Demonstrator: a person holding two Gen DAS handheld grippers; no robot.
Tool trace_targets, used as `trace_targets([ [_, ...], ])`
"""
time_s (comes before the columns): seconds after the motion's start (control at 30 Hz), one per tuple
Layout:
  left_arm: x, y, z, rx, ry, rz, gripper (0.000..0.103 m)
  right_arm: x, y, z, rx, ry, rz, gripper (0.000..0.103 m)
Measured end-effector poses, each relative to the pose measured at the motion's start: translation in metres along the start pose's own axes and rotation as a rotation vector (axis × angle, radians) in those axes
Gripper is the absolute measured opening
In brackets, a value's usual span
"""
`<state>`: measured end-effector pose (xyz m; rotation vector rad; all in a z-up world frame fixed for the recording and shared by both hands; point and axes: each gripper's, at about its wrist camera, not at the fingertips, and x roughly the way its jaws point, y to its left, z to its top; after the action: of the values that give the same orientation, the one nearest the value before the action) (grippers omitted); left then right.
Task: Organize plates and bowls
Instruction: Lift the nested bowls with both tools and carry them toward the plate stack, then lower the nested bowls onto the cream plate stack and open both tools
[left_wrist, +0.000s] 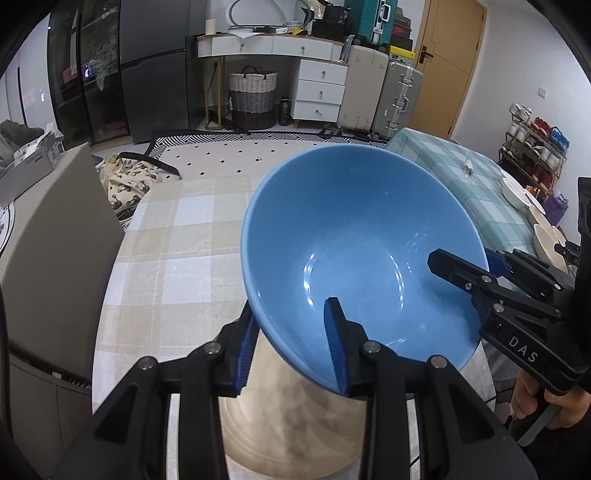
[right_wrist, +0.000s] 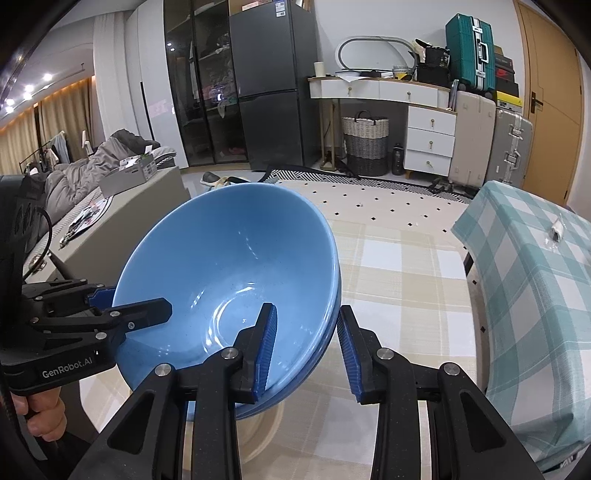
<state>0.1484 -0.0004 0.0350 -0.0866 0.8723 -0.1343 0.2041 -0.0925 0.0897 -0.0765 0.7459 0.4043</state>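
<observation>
**Blue bowls held up between two grippers**

The surface (left_wrist: 166, 236) is the biggest thing here, spread with a beige-and-white checked cloth that looks woven and soft; a second surface with a teal check cloth (right_wrist: 535, 280) stands just beside it. Above the beige cloth hangs the blue bowl (left_wrist: 354, 236), tilted so its glossy, smooth inside faces the cameras. It is round, deep and glazed, with room lights glinting near its base. From the right wrist view a second blue rim shows nested under it, so this looks like two bowls stacked. Directly below sits a pale beige plate (left_wrist: 295, 435), matte with faint concentric rings.

The left gripper (left_wrist: 295, 343) is closed most of the way on the near rim, one ribbed blue pad inside the bowl and one outside. The right gripper (right_wrist: 306, 350) pinches the rim on the opposite side in the same way, narrowly parted around the wall.

I judge this the carrying step: the bowl is clear of the surface. Next calls for both hands travelling together, keeping the tilt from growing, since glazed ceramic can slip on a rim pinch.
</observation>
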Motion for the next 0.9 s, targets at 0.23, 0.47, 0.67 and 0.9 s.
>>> trace_targets([
  [0.23, -0.009, 0.011, -0.012, -0.021, 0.015, 0.031, 0.033, 0.003, 0.019, -0.004, -0.023, 0.02, 0.031, 0.034],
  [0.47, -0.011, 0.023, -0.025, -0.041, 0.033, 0.046, 0.033, 0.009, 0.033, -0.009, -0.042, 0.051, 0.053, 0.034],
  [0.67, -0.006, 0.031, -0.034, -0.053, 0.061, 0.058, 0.033, 0.019, 0.042, -0.013, -0.051, 0.083, 0.063, 0.034],
  [0.9, 0.003, 0.038, -0.04, -0.066, 0.094, 0.07, 0.033, 0.031, 0.051, -0.016, -0.069, 0.114, 0.064, 0.034],
])
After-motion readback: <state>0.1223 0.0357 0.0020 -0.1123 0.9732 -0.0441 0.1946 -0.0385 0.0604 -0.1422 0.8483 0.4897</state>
